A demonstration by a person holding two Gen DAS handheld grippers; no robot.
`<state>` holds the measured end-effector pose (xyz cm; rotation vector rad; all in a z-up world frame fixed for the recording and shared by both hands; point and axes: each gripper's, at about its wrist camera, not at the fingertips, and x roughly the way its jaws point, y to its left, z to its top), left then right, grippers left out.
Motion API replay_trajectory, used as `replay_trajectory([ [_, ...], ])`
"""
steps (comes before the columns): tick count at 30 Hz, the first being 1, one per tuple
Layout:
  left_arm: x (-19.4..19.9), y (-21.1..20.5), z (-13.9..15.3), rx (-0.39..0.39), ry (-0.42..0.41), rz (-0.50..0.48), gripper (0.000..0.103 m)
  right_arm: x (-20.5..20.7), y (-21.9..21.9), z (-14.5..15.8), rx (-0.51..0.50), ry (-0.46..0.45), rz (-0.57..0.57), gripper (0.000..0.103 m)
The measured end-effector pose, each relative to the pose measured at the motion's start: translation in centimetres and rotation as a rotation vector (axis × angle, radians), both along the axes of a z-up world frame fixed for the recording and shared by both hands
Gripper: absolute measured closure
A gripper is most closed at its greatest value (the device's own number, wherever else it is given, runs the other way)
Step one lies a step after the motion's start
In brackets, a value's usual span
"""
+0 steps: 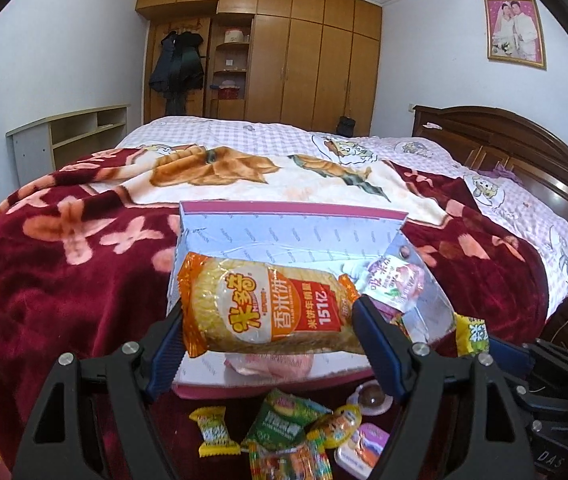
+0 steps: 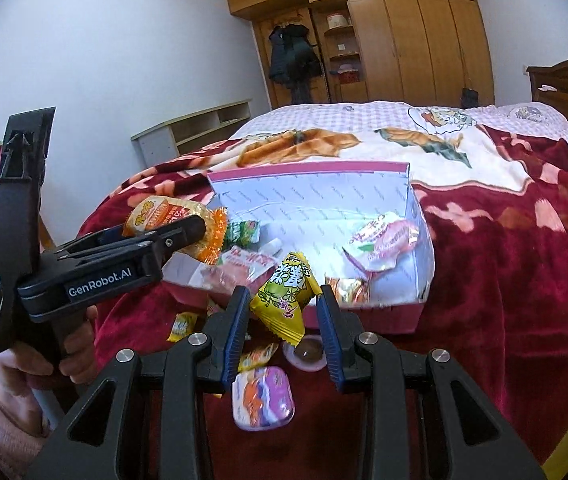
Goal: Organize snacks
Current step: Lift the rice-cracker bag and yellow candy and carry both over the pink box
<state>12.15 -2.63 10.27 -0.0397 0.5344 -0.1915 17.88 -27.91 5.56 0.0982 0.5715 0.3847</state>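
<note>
My left gripper is shut on an orange rice-cracker pack, held lengthwise between its blue pads above the near edge of the open white and pink box. From the right wrist view that left gripper hangs at the box's left side with the same pack. My right gripper is shut on a small yellow candy packet, lifted in front of the box. Pink snack bags lie inside the box.
Loose snacks lie on the red flowered blanket before the box: a purple jelly cup, a chocolate jelly cup, yellow candies and a green packet. A hand in a pink sleeve holds the left gripper.
</note>
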Motion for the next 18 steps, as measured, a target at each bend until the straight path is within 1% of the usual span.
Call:
replay_trajectory([
  [3, 1.2, -0.5, -0.3, 0.008, 0.004, 0.003, 0.021, 1.1, -0.2, -0.2, 0.009, 0.009, -0.007, 0.068],
  [10, 3.7, -1.2, -1.9, -0.005, 0.049, 0.007, 0.021, 3.5, -0.9, -1.5, 0.024, 0.035, -0.048, 0.068],
  [18, 5.7, -1.3, -3.8, 0.024, 0.08, 0.032, 0.021, 5.5, -2.0, -2.7, 0.038, 0.056, -0.093, 0.068],
])
